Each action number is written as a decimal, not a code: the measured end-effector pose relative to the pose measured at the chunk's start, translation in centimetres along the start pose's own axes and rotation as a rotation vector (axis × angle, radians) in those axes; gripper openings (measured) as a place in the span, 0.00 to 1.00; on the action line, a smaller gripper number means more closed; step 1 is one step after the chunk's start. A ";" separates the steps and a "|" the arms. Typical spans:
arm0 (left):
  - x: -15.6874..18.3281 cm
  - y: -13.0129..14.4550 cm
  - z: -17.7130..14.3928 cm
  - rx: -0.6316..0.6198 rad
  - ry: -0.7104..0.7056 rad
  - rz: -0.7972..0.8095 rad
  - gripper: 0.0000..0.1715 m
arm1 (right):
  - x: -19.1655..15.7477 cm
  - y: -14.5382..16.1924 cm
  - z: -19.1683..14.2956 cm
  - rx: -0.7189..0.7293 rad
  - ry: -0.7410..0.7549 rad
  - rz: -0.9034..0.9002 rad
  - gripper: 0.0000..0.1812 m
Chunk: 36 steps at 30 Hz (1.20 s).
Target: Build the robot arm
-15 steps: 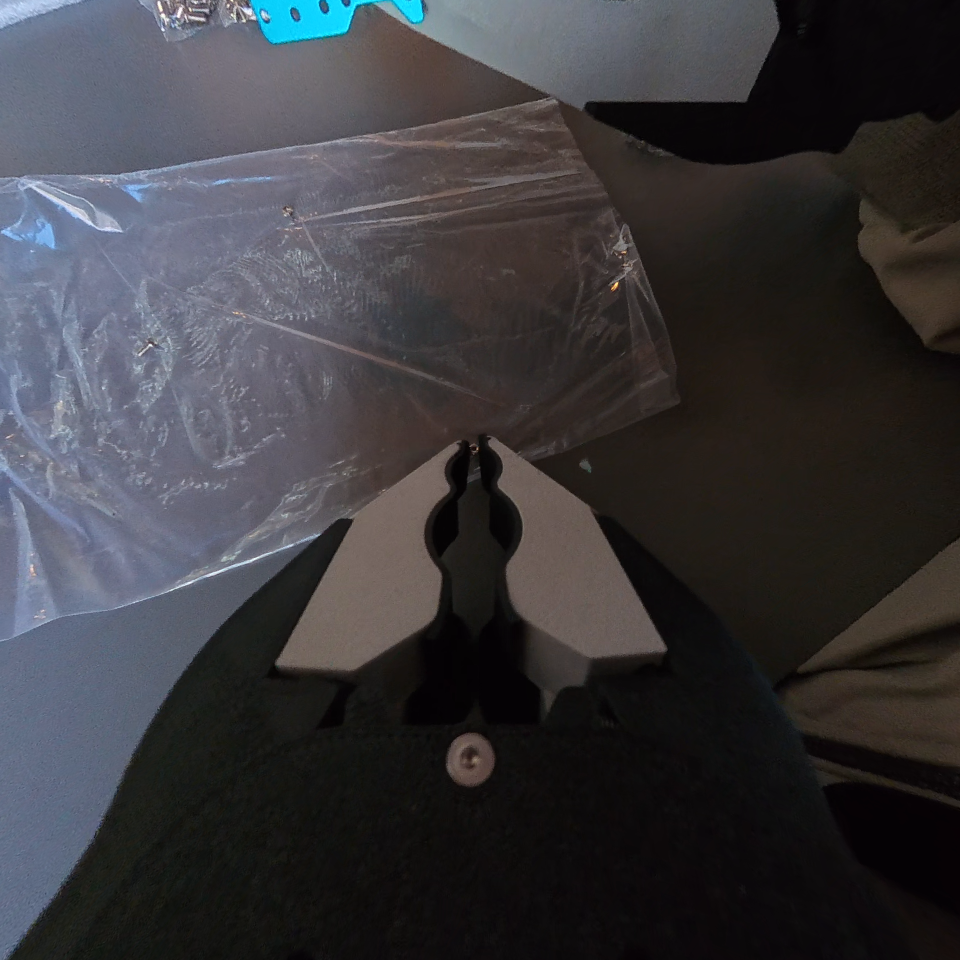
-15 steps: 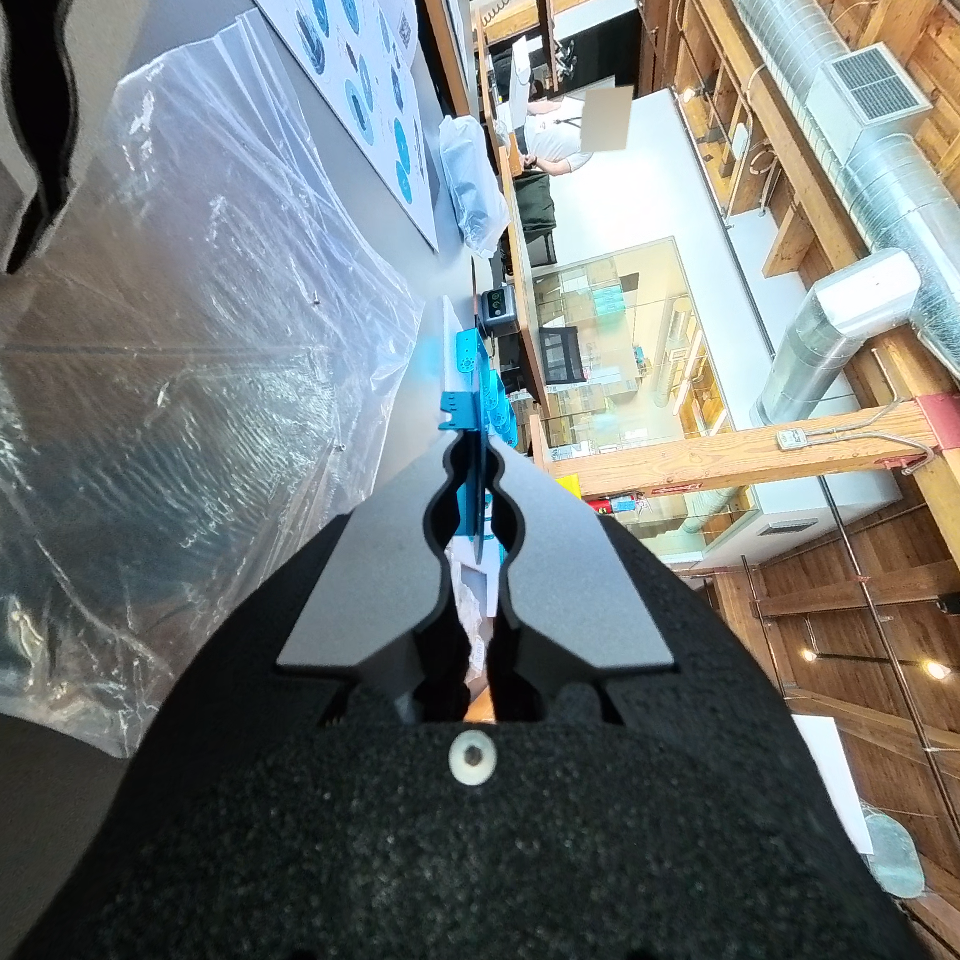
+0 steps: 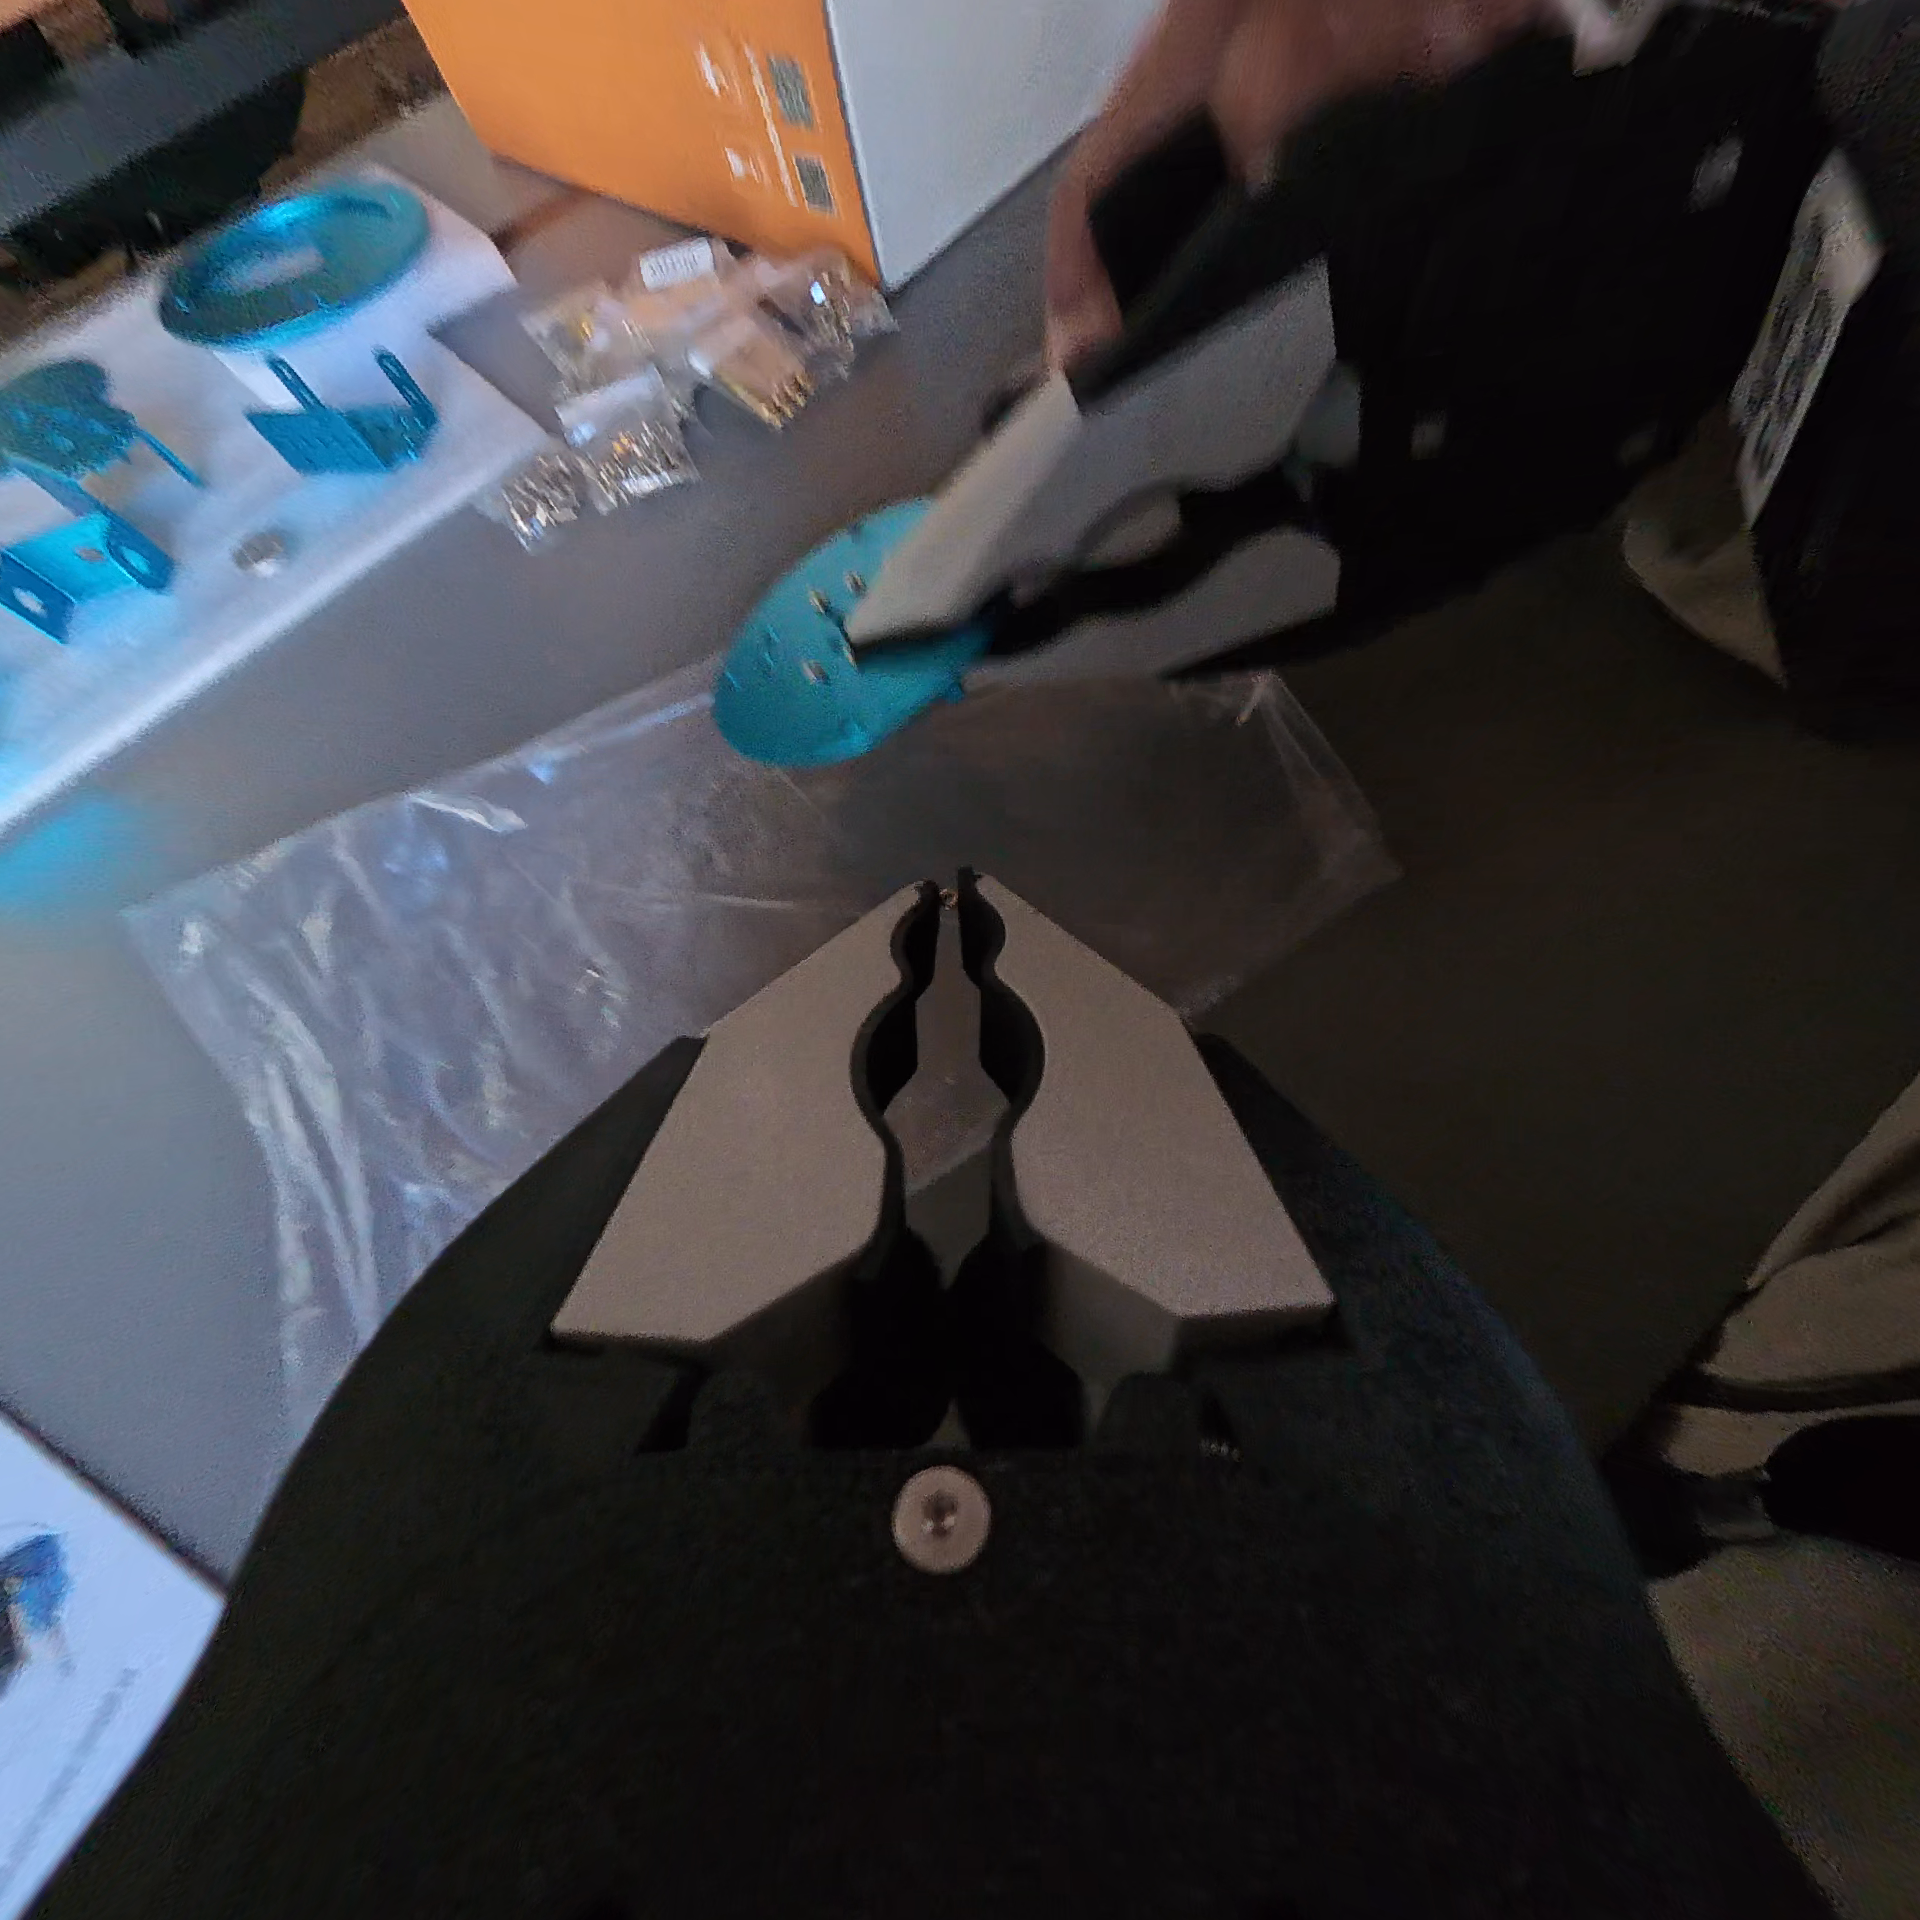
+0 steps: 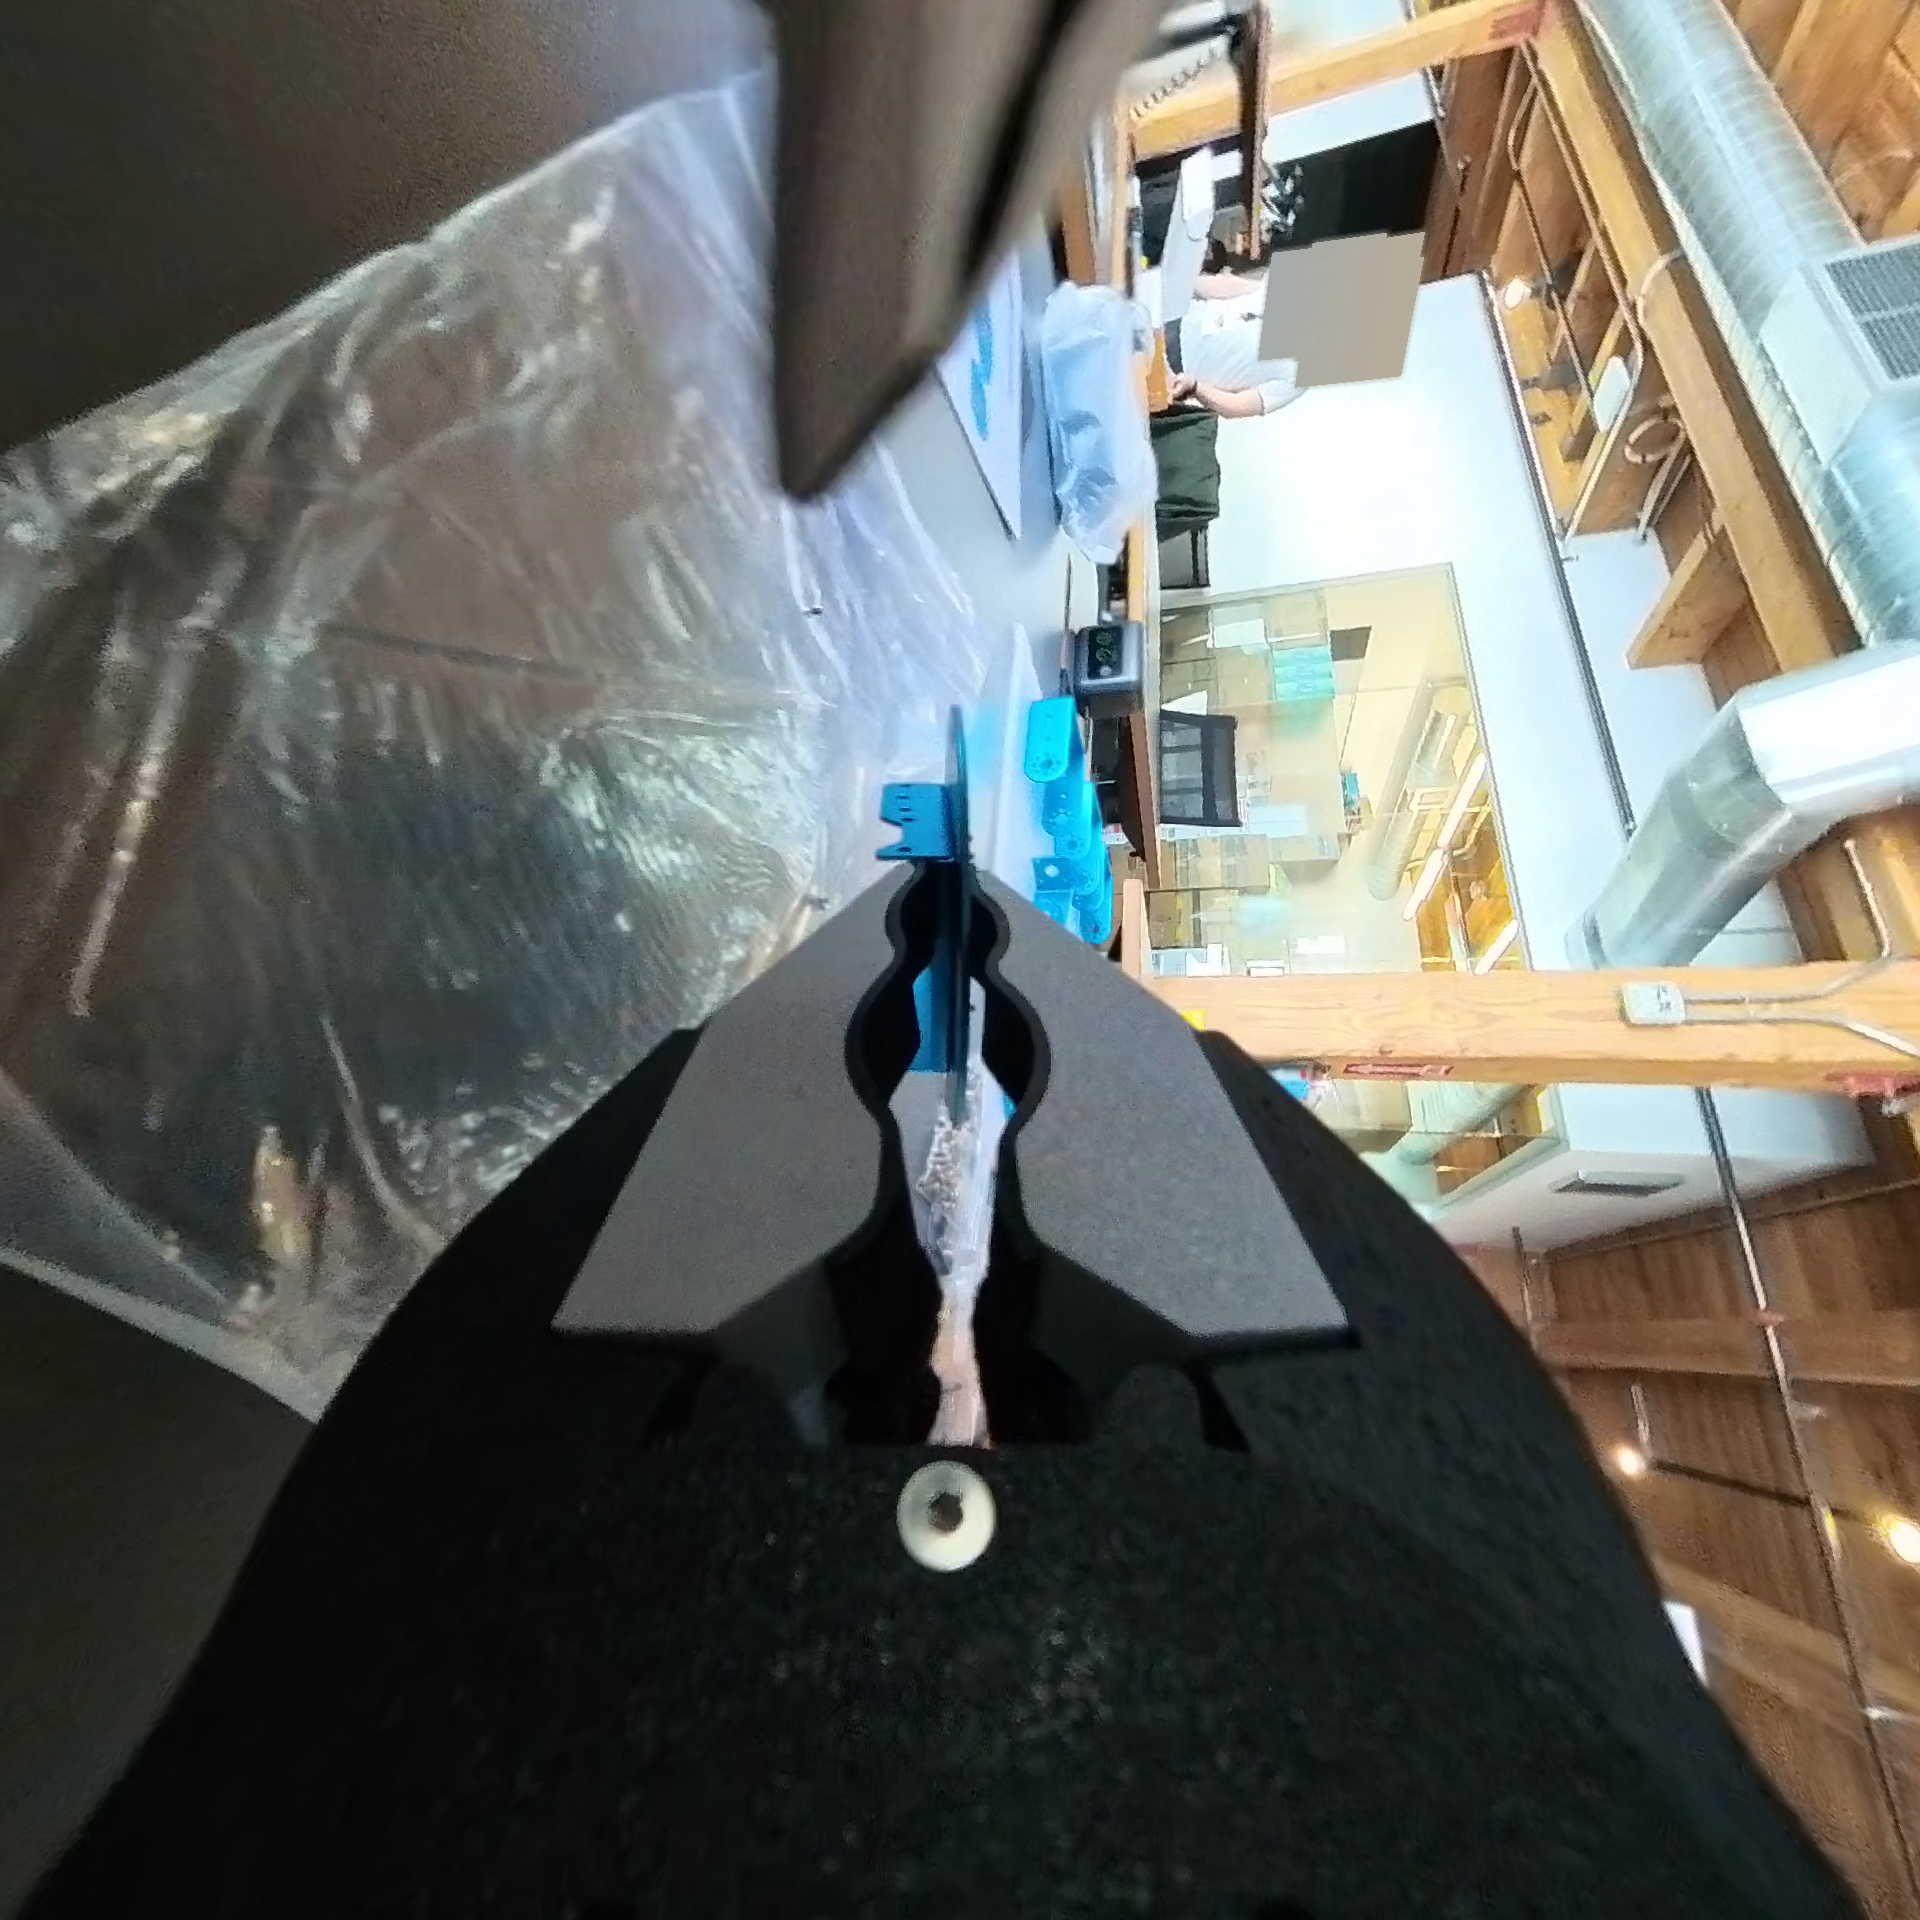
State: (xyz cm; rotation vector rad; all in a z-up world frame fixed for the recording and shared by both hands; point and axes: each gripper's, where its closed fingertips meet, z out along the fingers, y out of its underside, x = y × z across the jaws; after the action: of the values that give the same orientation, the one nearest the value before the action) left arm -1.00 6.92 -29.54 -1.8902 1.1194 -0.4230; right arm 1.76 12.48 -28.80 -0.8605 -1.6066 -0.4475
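Left hand-held gripper [image 3: 943, 891] lifted, pinching tiny screw [image 3: 940, 889]; right hand-held gripper [image 4: 948, 883] clamps blue disc [image 4: 961, 831] edge.

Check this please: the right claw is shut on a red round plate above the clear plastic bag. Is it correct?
Only the colour is wrong. The left wrist view shows the right claw shut on a blue round plate, not red, above the clear plastic bag.
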 end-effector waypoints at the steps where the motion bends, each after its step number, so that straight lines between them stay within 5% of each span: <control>1: -0.6 -0.8 -0.4 0.017 0.005 0.008 0.01 | -0.3 -0.2 0.1 0.001 -0.004 -0.025 0.01; 8: -2.6 -5.1 -0.5 0.084 0.104 0.059 0.01 | 0.7 -1.2 0.2 0.013 0.111 -0.111 0.01; 19: -2.3 -6.4 0.8 0.079 0.213 0.113 0.01 | 3.7 -2.4 -1.0 0.039 0.300 -0.138 0.01; 36: -1.9 -7.0 0.1 0.128 0.276 0.104 0.01 | 4.4 -2.8 -1.5 0.077 0.328 -0.096 0.01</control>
State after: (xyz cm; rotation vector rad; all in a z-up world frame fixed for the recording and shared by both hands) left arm 1.77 10.08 -23.65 -1.6889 1.3312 -0.6957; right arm 0.55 10.85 -23.77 -0.6171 -1.3552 -0.5600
